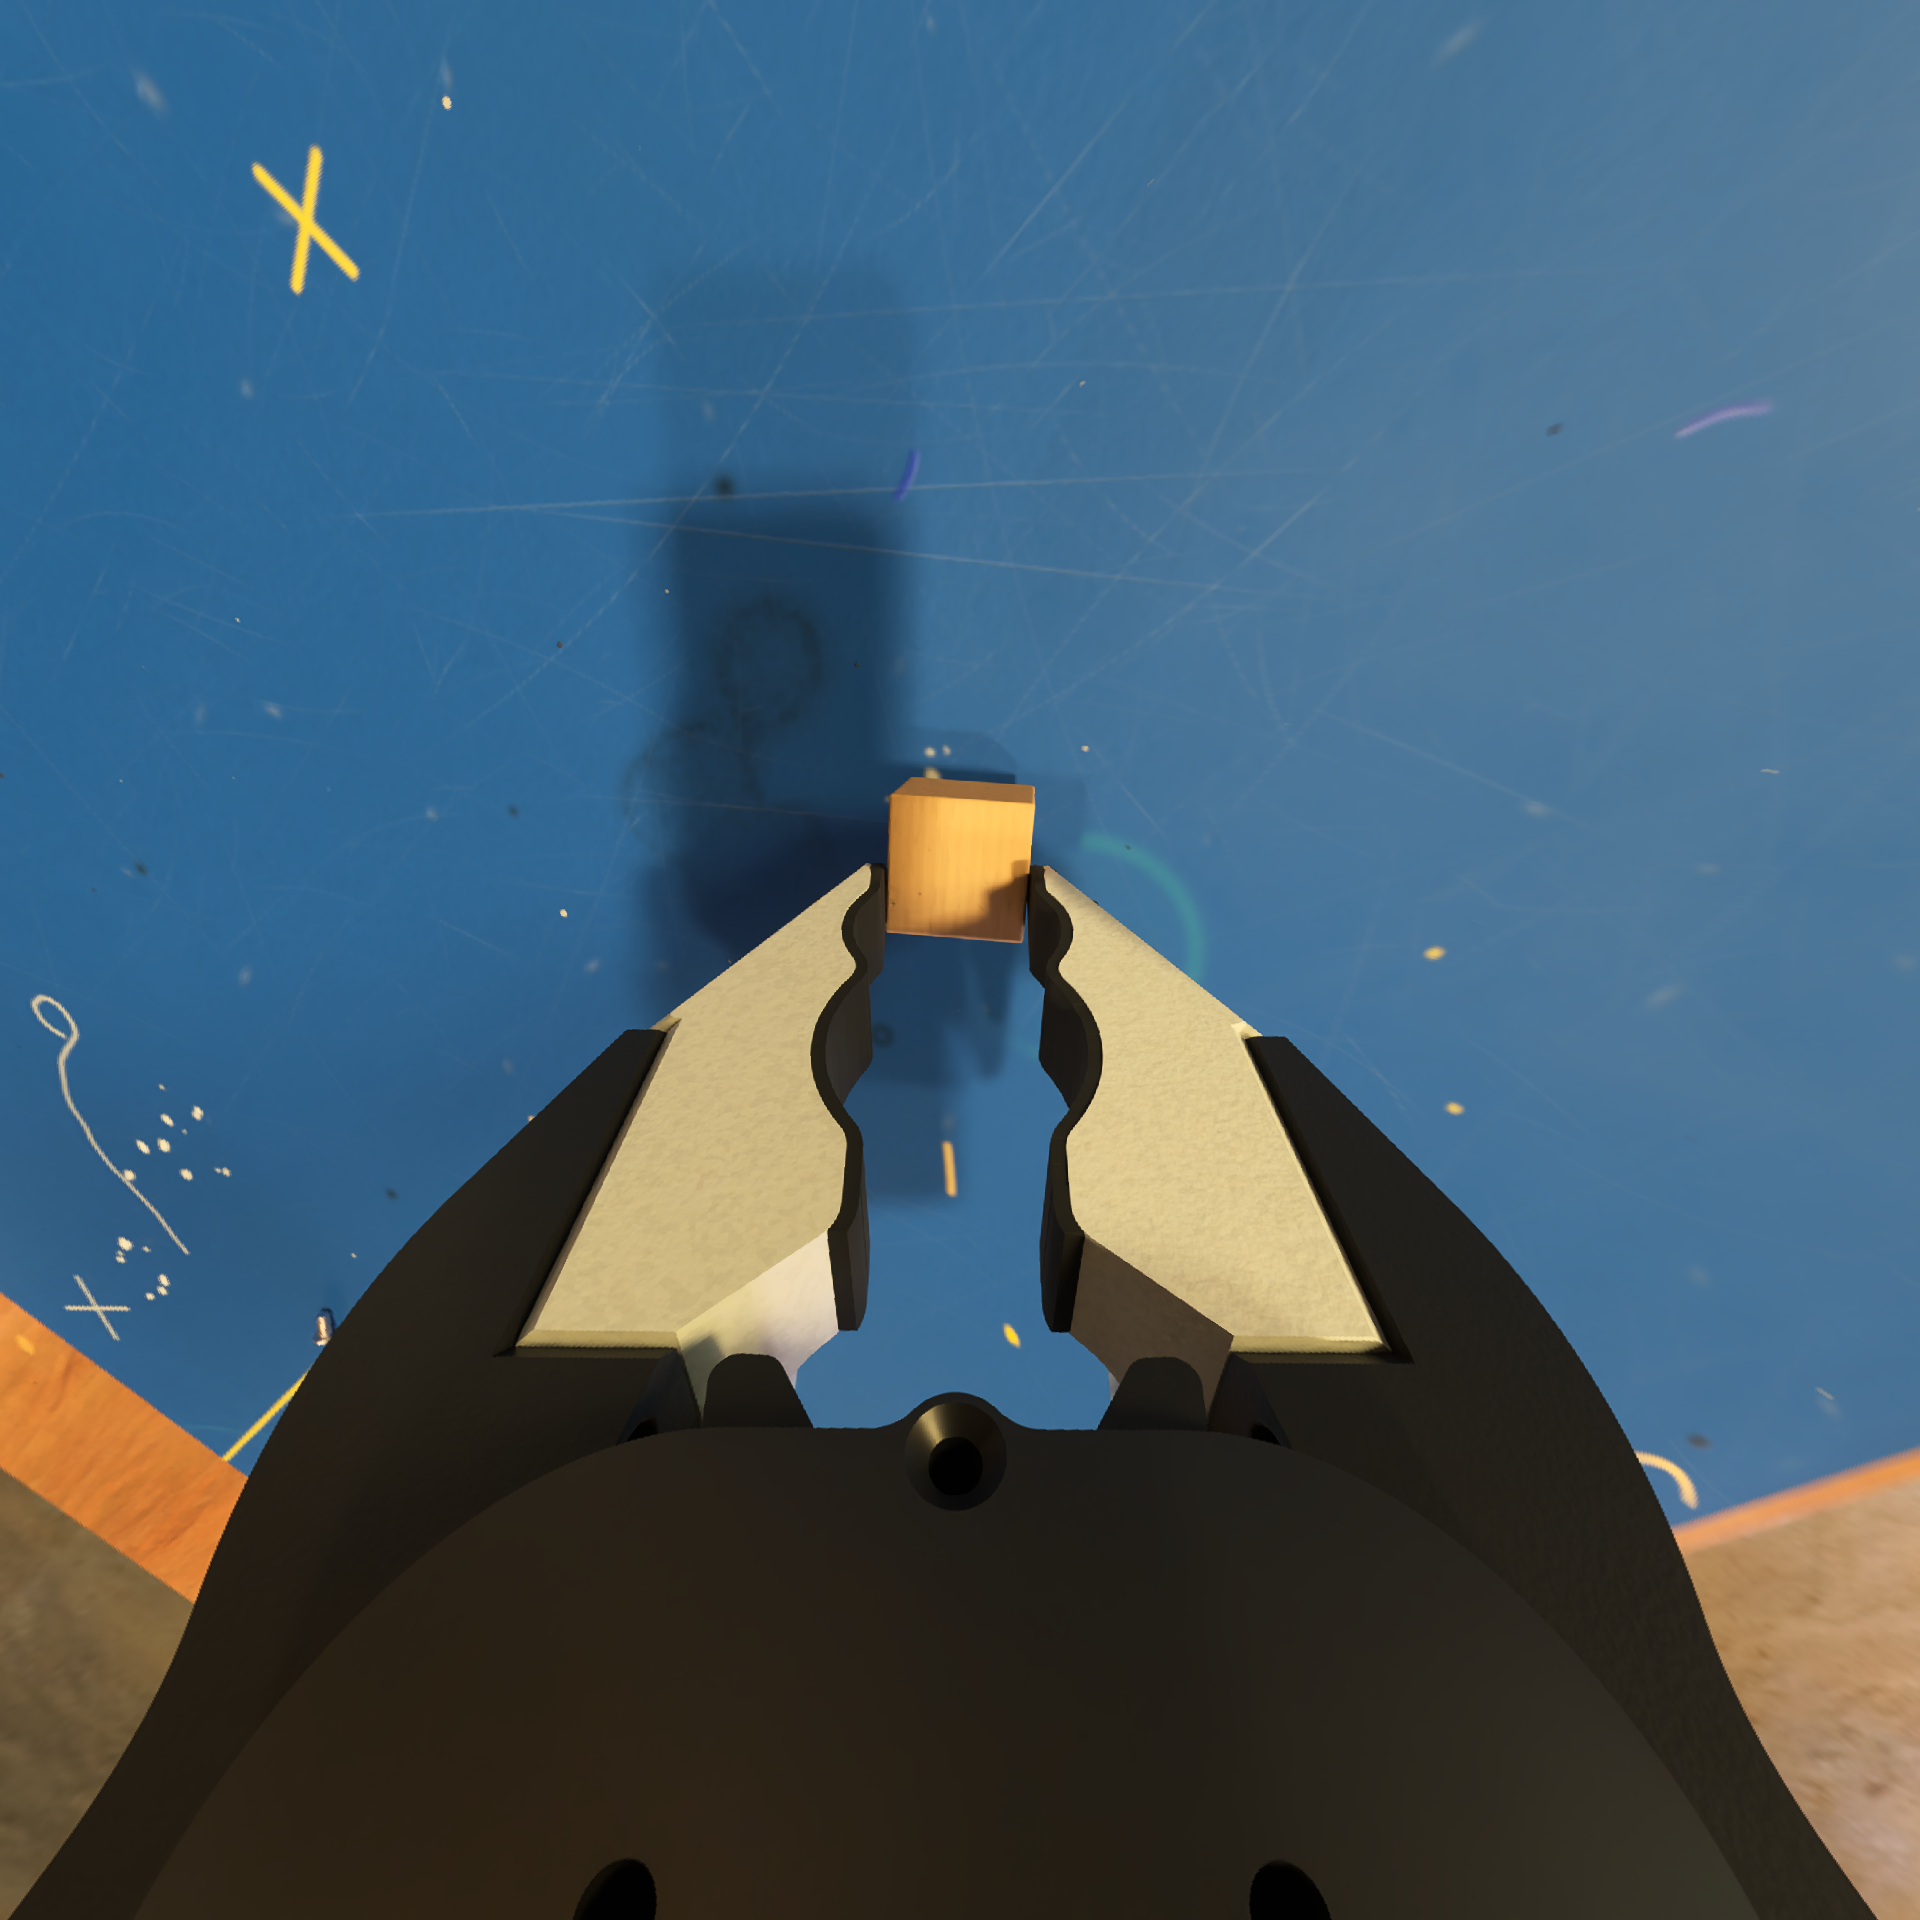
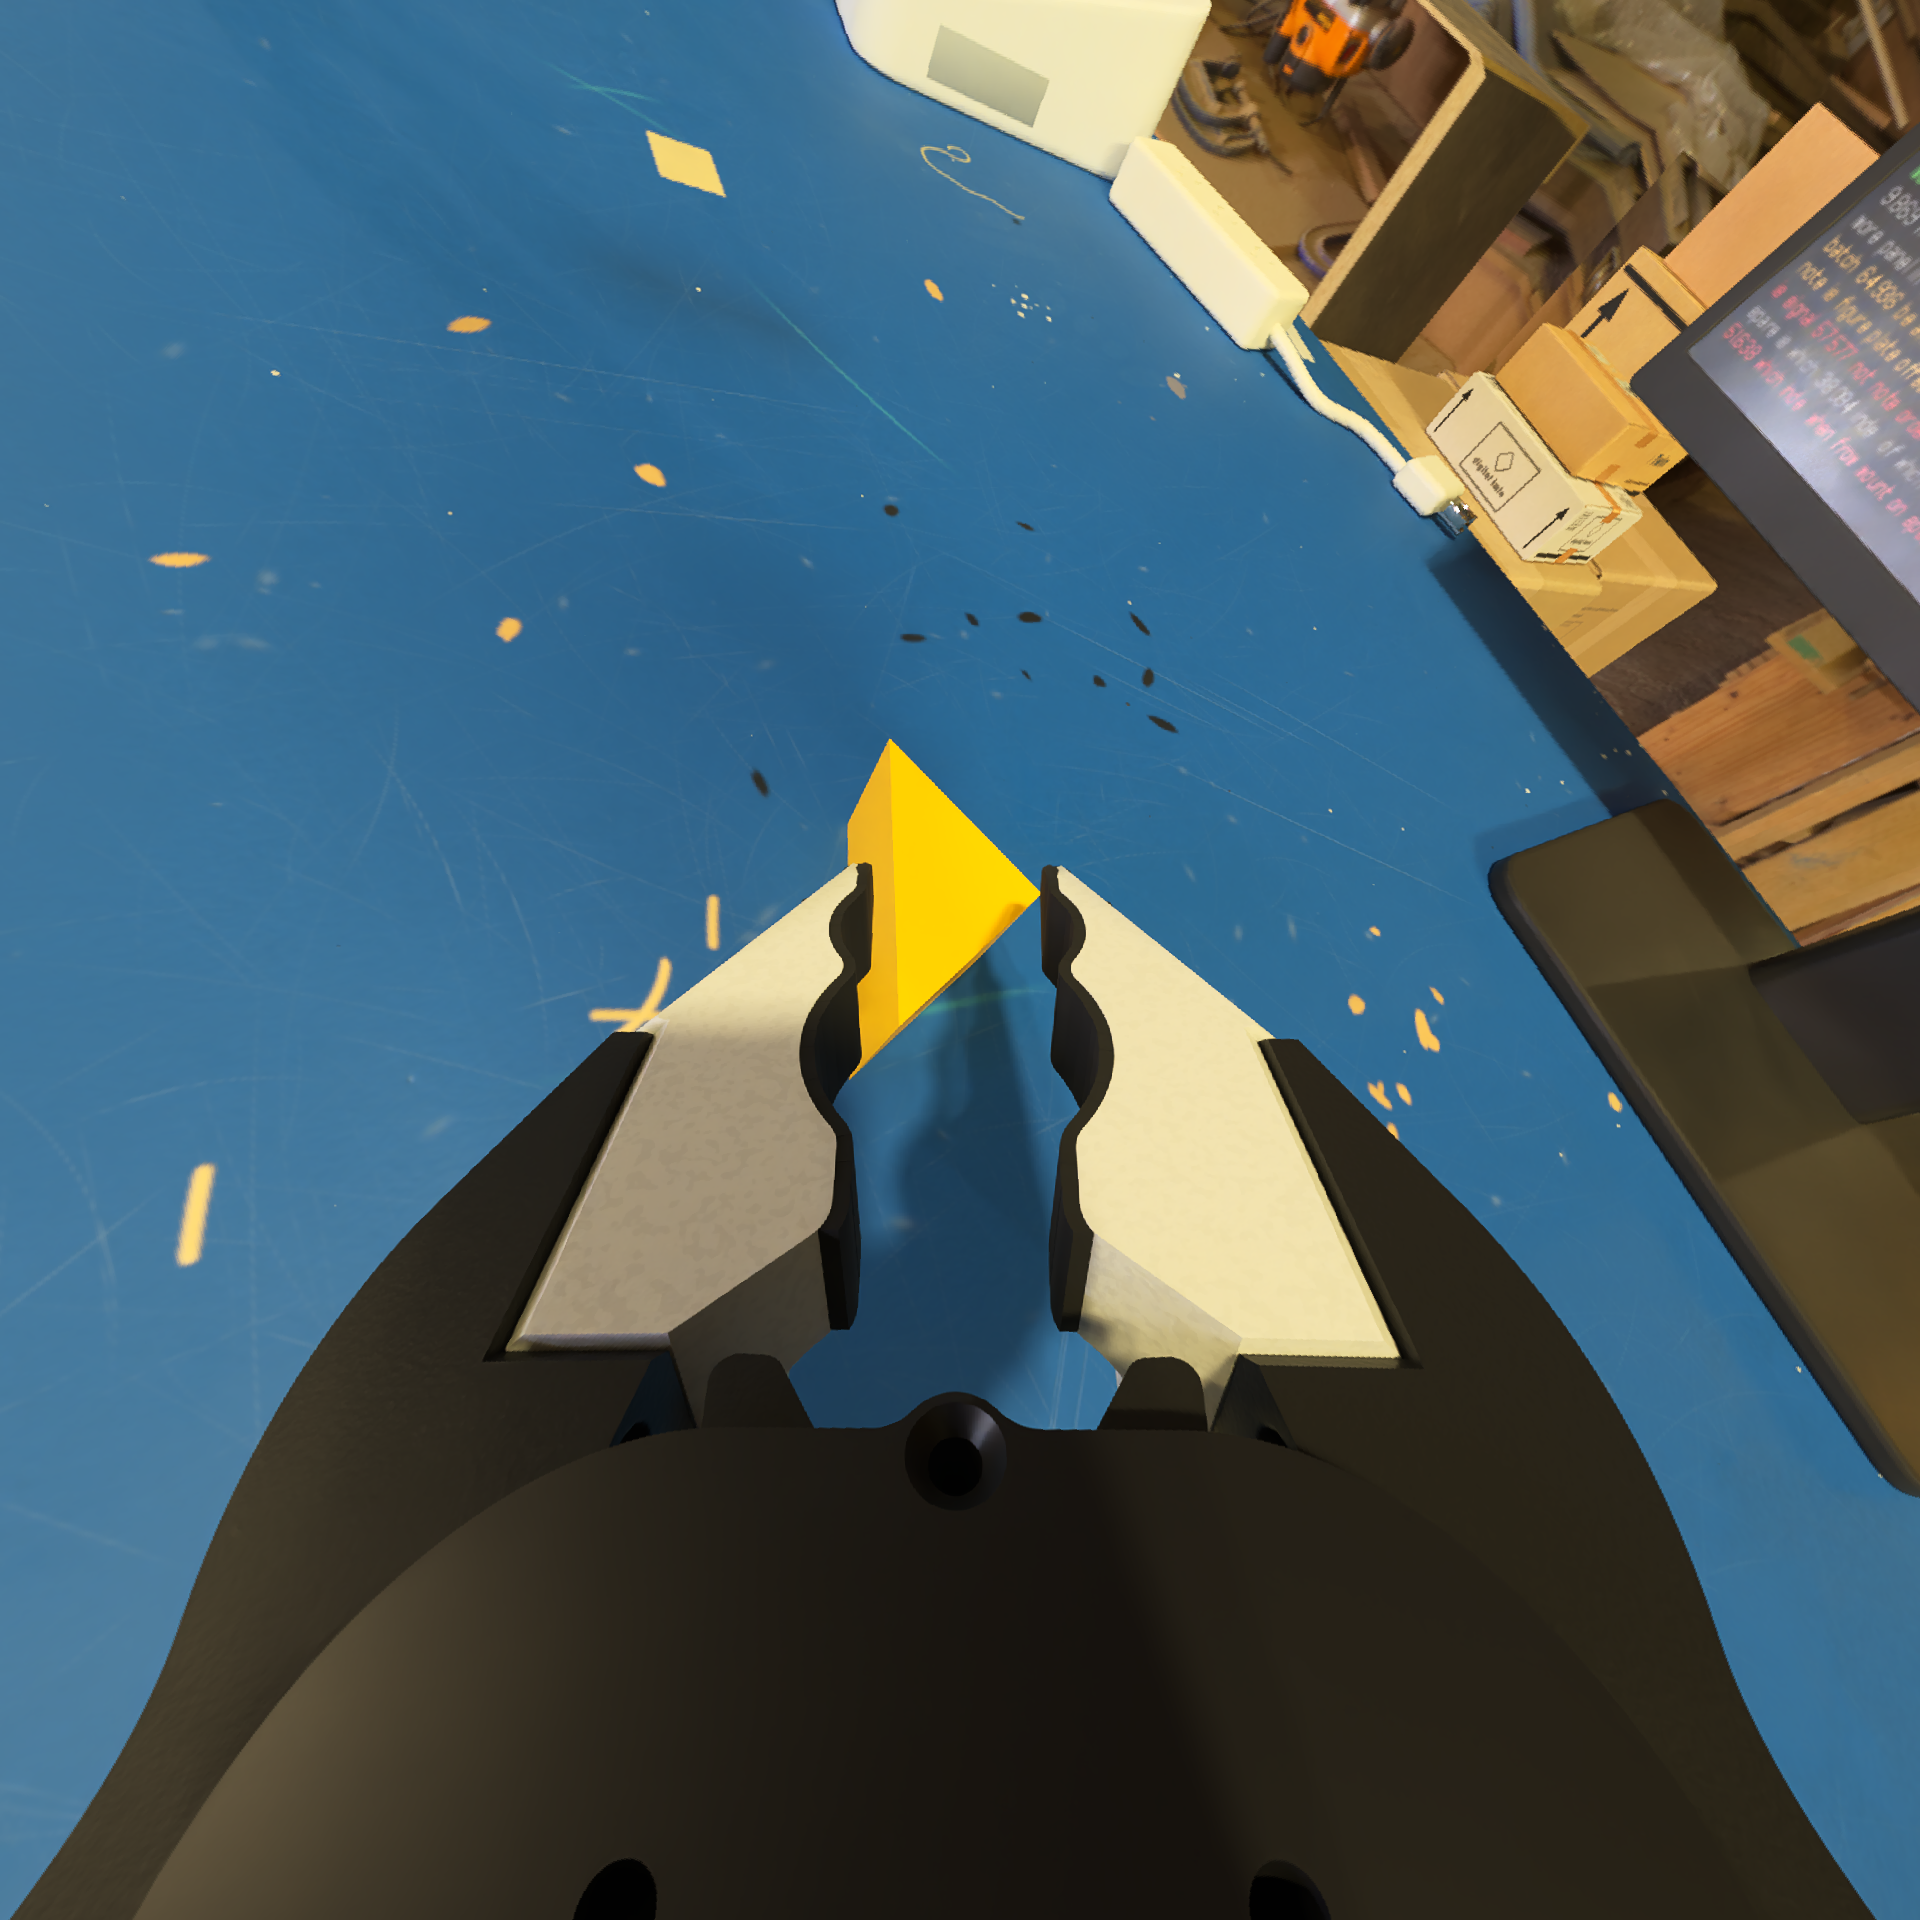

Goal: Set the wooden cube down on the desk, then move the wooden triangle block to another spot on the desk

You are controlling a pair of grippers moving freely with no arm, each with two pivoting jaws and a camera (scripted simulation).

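In the left wrist view, my left gripper (image 1: 956, 906) is shut on a small light wooden cube (image 1: 958, 858). Both fingertips press its sides, and it hangs over the scratched blue desk (image 1: 1403, 644) with a dark shadow under and behind it. In the right wrist view, my right gripper (image 2: 954, 902) is shut on a yellow wooden triangle block (image 2: 930, 899). The block's flat side lies against the left finger (image 2: 847, 935) and one corner touches the right fingertip. Its shadow falls on the blue desk (image 2: 416, 831) just below. Neither gripper shows in the other's view.
A white box (image 2: 1023, 68) and a white adapter (image 2: 1210, 244) with a cable lie at the far right desk edge. A black monitor base (image 2: 1714, 1049) and a screen (image 2: 1839, 395) stand to the right. The desk's wooden edge (image 1: 94, 1423) runs near left.
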